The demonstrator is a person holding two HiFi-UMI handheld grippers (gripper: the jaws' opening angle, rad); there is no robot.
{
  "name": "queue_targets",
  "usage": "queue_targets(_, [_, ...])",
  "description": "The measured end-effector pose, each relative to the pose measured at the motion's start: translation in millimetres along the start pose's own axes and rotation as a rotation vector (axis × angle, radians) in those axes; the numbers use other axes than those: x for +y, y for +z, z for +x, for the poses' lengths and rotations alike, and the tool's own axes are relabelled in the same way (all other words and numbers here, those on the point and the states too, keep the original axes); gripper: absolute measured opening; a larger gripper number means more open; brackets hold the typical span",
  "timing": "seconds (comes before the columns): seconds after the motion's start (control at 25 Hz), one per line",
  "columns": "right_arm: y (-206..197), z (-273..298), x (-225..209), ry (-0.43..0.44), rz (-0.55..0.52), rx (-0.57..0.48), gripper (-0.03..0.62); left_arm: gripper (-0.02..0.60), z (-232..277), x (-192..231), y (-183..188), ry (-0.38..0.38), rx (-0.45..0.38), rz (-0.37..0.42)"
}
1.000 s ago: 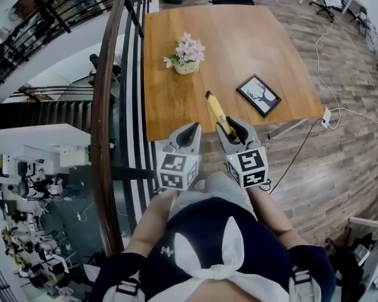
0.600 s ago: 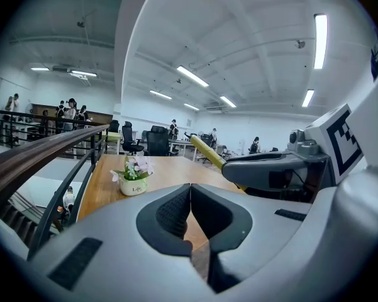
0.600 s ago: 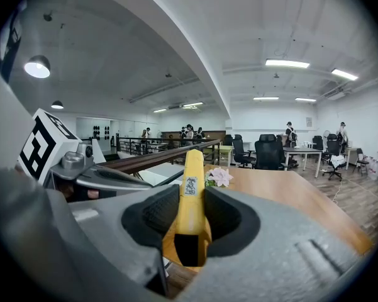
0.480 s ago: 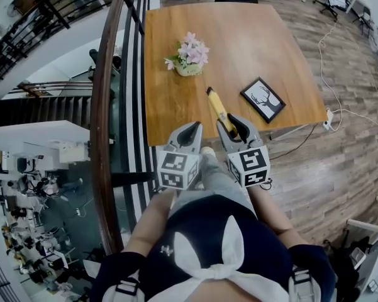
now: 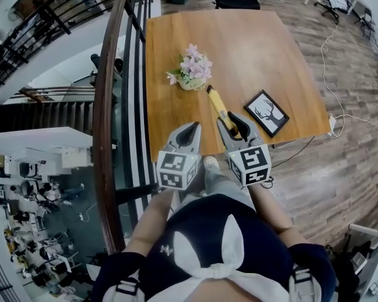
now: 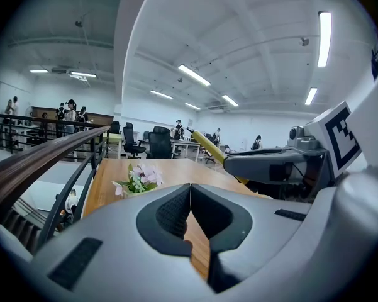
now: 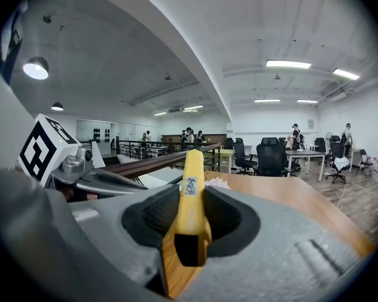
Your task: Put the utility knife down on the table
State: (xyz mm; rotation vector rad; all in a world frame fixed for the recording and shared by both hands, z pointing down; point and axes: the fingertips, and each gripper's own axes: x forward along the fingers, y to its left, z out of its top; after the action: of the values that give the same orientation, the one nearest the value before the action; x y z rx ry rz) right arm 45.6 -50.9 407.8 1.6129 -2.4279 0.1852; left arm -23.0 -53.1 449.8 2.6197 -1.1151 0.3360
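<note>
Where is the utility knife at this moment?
In the head view the knife is held in the right gripper, over the table's near edge, between the flowers and the frame.

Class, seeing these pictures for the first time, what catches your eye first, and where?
The yellow utility knife clamped in the right gripper, jutting over the near edge of the wooden table. Just beyond its tip sits a small bunch of pink flowers; a black-framed picture lies to the right.
</note>
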Motion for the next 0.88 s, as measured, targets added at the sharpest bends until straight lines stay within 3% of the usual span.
queue_targets(0.88, [31,87,-30,0.078,-0.042,0.029,0.126,0.018,51,67,41,0.064,-0.012,-0.048])
